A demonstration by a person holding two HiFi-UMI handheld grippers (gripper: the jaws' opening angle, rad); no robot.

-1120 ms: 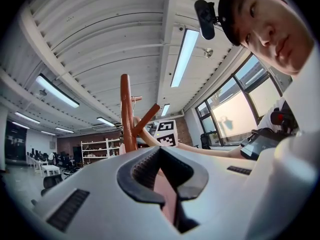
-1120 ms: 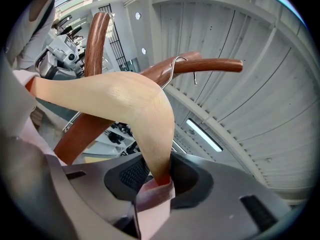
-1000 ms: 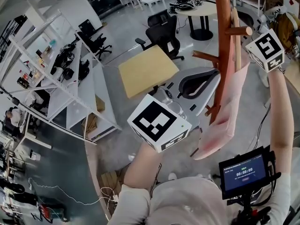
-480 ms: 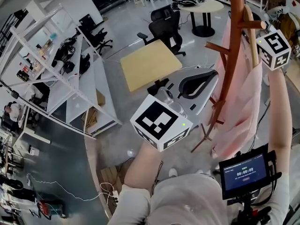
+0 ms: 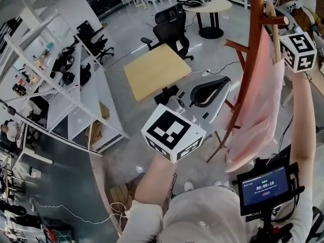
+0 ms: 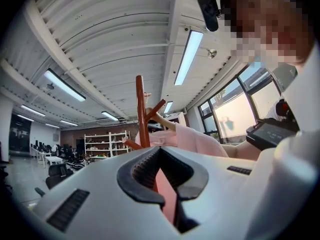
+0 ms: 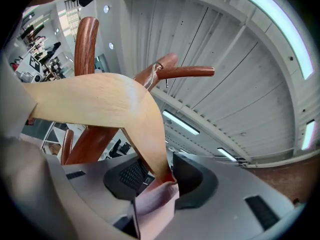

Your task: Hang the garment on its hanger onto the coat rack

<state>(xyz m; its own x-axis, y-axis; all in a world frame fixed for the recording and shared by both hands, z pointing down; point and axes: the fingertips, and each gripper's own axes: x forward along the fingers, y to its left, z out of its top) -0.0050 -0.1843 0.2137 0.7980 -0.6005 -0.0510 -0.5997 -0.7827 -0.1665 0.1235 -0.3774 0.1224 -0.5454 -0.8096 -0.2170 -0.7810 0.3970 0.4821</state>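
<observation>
The red-brown coat rack [image 5: 249, 59] stands at the right of the head view. Beside its pole hangs a pink garment [image 5: 259, 110] on a wooden hanger [image 7: 100, 101]. My right gripper [image 7: 162, 176] is shut on one end of the hanger together with a fold of pink cloth. It is held high by the rack's upper peg [image 7: 185, 72], and the hanger's metal hook [image 7: 159, 66] sits at the root of that peg. My left gripper [image 6: 162, 156] is open and holds nothing. It points at the rack from the left, apart from the garment [image 6: 195, 139].
The rack's splayed legs [image 5: 223, 140] reach toward me. A square yellow table [image 5: 157, 72] and black office chairs [image 5: 172, 27] stand beyond the left gripper. White shelving [image 5: 61, 95] runs along the left. A small screen [image 5: 263, 184] is mounted at my chest.
My right gripper has carried the hanger a little right and up to the upper peg. The garment has swung in and now hangs straighter along the pole. The left gripper has barely moved.
</observation>
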